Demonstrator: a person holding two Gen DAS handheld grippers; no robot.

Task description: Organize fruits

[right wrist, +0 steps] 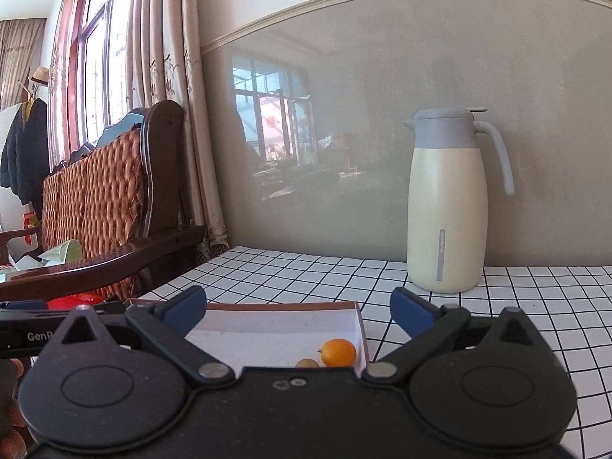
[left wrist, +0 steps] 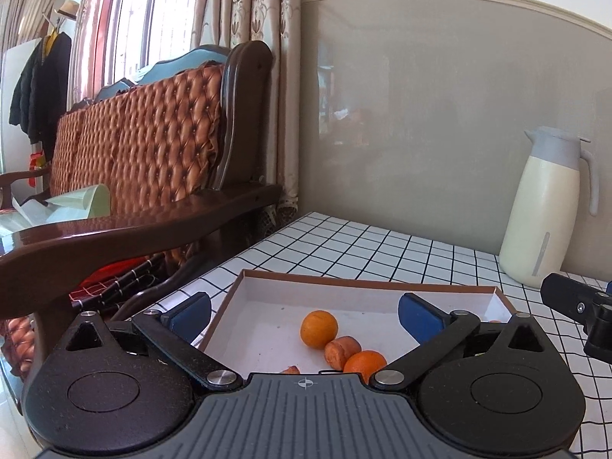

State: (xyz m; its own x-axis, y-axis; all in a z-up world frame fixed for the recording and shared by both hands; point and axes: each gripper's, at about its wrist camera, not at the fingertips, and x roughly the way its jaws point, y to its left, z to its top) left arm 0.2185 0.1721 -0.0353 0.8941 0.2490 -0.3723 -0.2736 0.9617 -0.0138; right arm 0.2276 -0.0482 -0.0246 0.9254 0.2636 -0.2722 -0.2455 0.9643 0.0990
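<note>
Hovering: left hand-held gripper point(left wrist: 304, 315) hangs over the shallow brown-rimmed cardboard box with a white floor point(left wrist: 363, 285); its blue pads are spread wide with nothing between them.
Left view fruit: round orange citrus fruit point(left wrist: 319, 329) lies on the box floor, just below the midpoint of the pads, toward 6 o'clock.
Next fruit: reddish-orange oblong fruit point(left wrist: 341, 351) touches the round one at its 4 o'clock.
Third fruit: second orange fruit point(left wrist: 364, 363) sits at 4 o'clock of the oblong one, partly hidden by the gripper body.
Right hand-held gripper point(right wrist: 298, 311): jaws fully apart, gripping nothing, set over the near right corner of the same box.
Right view fruit: small oval orange kumquat point(right wrist: 338, 352) lies by the box's right wall, at 5 o'clock from the midpoint of the pads.
Beside it: small pale brownish fruit point(right wrist: 308, 363) lies at the kumquat's 8 o'clock; whether they touch is unclear.
Surface: white tile-patterned surface with a black grid point(right wrist: 497, 298) carries the box.
Background: cream and grey thermos jug with a handle point(right wrist: 445, 206) stands at 1 o'clock, well apart from the box.
</note>
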